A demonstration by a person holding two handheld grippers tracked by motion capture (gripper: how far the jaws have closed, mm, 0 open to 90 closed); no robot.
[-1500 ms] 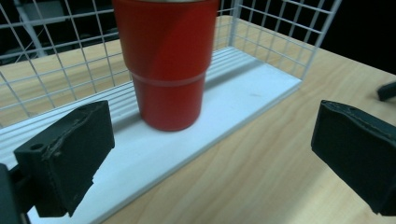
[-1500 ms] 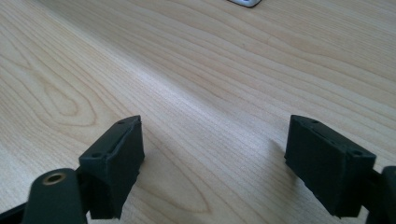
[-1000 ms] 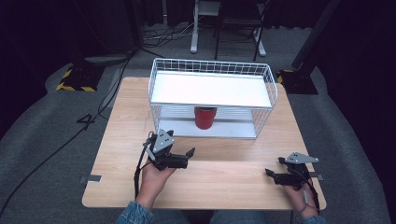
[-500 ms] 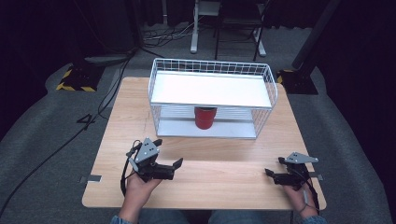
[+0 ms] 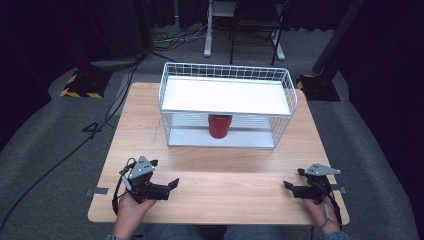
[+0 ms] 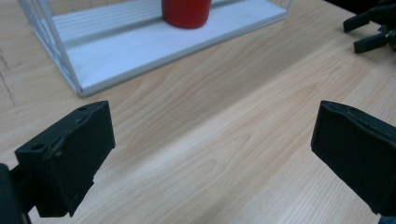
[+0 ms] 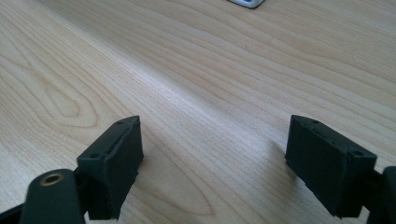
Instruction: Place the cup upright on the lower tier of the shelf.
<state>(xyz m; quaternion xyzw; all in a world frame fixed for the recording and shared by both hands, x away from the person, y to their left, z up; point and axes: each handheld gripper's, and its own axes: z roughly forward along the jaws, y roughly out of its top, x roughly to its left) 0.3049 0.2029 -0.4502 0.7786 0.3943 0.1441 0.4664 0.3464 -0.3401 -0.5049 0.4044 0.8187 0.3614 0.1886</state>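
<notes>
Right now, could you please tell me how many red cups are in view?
1. The red cup stands on the lower shelf of the white wire rack, beneath its upper shelf. The rack's mesh might conceal something small, but no other cup appears.

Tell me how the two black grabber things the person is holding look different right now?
The left gripper sits at the table's near left and points right; the right gripper sits at the near right and points left. The left gripper's grey plate tilts up; the right gripper's lies flatter. Both are black, open and holding nothing.

A red cup [image 5: 219, 125] sits in a white wire rack [image 5: 226, 96] on a pale wood-grain table [image 5: 215, 190]; both grippers' jaws are black.
</notes>
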